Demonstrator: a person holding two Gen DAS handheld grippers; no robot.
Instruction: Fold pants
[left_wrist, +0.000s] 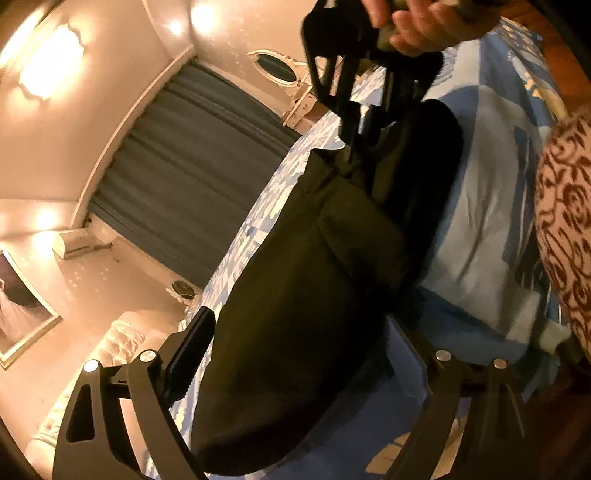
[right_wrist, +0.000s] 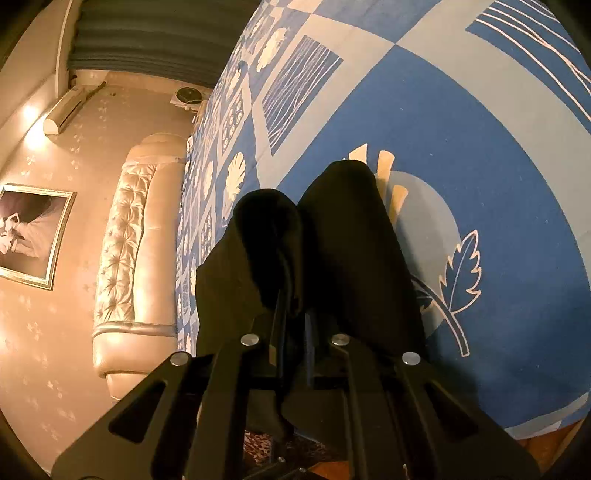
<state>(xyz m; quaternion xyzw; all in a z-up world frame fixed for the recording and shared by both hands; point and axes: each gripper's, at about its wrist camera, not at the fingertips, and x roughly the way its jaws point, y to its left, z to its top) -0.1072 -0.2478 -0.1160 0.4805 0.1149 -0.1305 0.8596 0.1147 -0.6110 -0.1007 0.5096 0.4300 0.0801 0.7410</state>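
The black pants (left_wrist: 295, 295) hang bunched over a bed with a blue and white patterned cover (left_wrist: 480, 184). In the left wrist view my left gripper (left_wrist: 299, 317) stands wide open around the hanging cloth. Its left finger (left_wrist: 188, 354) is beside the cloth's edge, and the right finger is hidden in the dark behind it. Higher up, a hand (left_wrist: 424, 29) holds my right gripper (left_wrist: 347, 158), pinched on the pants' upper edge. In the right wrist view the right gripper (right_wrist: 295, 314) is shut on a fold of the pants (right_wrist: 343, 240), which drape forward in two rounded humps onto the bed cover (right_wrist: 480, 147).
A cream tufted headboard (right_wrist: 125, 240) runs along the bed's far side. A dark curtain (left_wrist: 184, 166), a framed picture (right_wrist: 29, 232) and an air conditioner (right_wrist: 66, 110) are on the walls. The person's patterned clothing (left_wrist: 565, 221) fills the right edge.
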